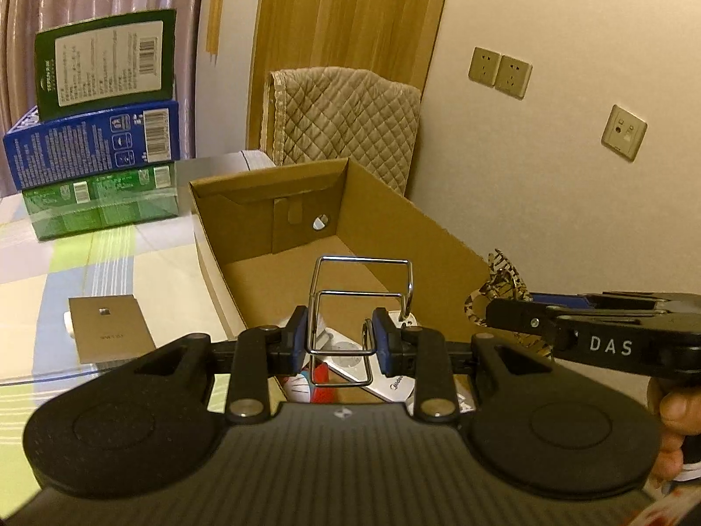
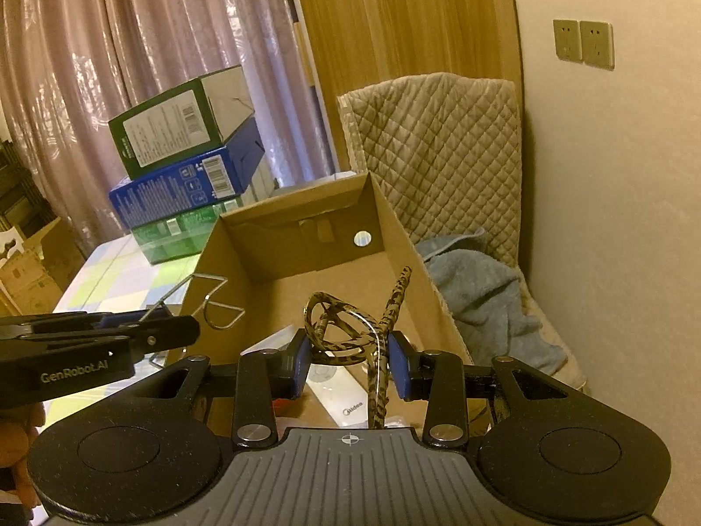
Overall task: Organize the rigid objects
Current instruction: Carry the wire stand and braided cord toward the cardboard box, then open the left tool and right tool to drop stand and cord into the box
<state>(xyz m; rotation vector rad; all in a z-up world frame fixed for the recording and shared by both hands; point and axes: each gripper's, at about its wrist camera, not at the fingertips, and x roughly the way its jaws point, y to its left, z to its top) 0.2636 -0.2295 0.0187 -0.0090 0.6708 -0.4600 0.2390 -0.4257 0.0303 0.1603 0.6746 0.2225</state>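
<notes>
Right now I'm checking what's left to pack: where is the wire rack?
The wire rack is clamped in the left gripper, held above the near end of the open cardboard box, over the white remote.

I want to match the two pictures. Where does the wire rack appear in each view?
Left wrist: wire rack at centre, held between the left gripper fingers, over the box.
Right wrist: wire rack at left, ahead of that gripper.
Shared landmark: the hole in the box's far wall.

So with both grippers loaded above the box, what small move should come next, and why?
Probably lower the left gripper a little and let go: its fingers clamp the wire rack over the open box, where a remote already lies.
</notes>
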